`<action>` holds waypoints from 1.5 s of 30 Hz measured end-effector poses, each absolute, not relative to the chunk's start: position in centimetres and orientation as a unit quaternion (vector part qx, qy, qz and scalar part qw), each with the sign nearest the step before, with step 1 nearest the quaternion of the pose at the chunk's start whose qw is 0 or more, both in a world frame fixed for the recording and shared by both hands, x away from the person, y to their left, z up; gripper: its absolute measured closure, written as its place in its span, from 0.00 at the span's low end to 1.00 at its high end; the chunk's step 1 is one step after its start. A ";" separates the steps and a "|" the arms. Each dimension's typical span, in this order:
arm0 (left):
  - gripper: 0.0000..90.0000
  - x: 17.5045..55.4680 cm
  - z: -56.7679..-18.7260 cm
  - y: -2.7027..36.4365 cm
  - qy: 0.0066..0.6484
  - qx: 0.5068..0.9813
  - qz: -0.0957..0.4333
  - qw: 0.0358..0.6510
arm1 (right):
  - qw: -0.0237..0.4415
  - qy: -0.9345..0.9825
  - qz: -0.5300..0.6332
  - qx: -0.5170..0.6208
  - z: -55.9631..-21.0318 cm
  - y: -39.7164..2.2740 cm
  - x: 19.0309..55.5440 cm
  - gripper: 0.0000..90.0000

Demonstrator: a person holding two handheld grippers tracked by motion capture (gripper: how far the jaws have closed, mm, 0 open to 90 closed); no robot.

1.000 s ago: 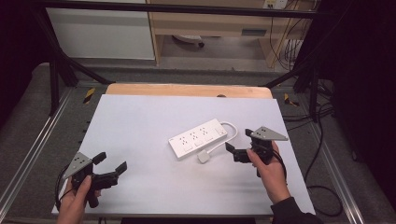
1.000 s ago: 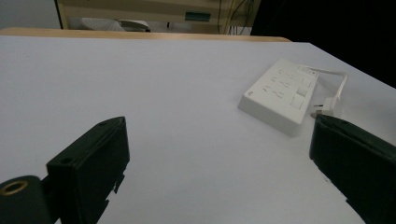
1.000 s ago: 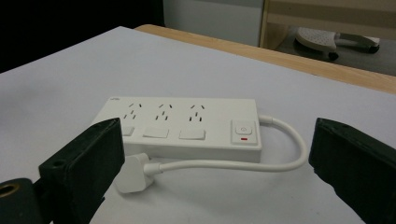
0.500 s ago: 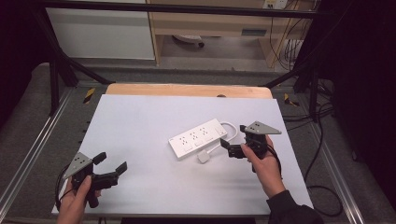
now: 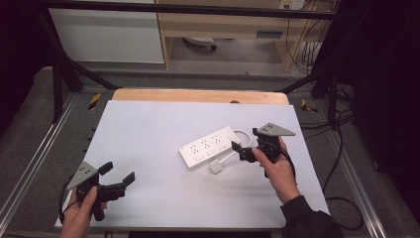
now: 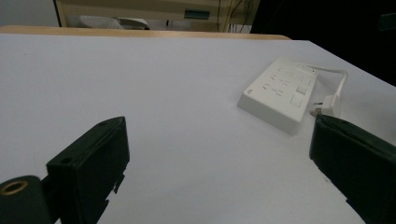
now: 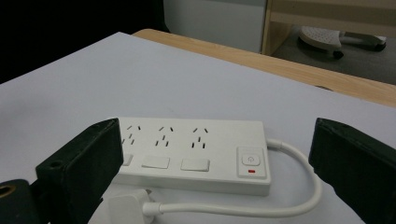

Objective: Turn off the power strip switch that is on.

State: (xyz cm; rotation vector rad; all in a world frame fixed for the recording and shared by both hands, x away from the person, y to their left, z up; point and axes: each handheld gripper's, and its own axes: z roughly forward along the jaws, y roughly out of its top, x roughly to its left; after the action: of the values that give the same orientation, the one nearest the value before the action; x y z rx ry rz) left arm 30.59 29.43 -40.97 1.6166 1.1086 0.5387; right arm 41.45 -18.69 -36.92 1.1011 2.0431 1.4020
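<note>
A white power strip (image 5: 209, 146) (image 6: 280, 93) (image 7: 191, 154) with three sockets and a switch lies slanted at the middle of the white table. Its short white cable loops round the right end and back to a white plug (image 5: 216, 167) (image 7: 126, 205) lying in front of it. My right gripper (image 5: 244, 146) (image 7: 219, 163) stands open just right of the strip's switch end, jaws wide apart, nothing between them. My left gripper (image 5: 119, 178) (image 6: 219, 158) is open near the front left of the table, far from the strip, holding nothing.
The white table top (image 5: 148, 129) ends in a wooden strip (image 5: 198, 95) at the back. Metal frame rails (image 5: 34, 158) run along both sides. Cables (image 5: 341, 124) hang off the right edge. A cabinet and shelf stand behind the table.
My right gripper has moved left and a little away from the person, closing in on the strip's right end. The left gripper has stayed put.
</note>
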 end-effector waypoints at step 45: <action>0.05 30.6 -41.0 29.4 0.461 0.681 0.223 0.523 | 0.241 0.727 0.513 0.389 -36.1 -16.8 44.1 0.65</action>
State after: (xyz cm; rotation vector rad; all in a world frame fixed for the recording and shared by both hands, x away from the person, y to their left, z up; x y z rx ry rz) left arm 30.62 29.42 -41.02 1.6313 1.1040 0.5338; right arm 44.11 -16.84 -36.12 1.0627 1.9870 1.4020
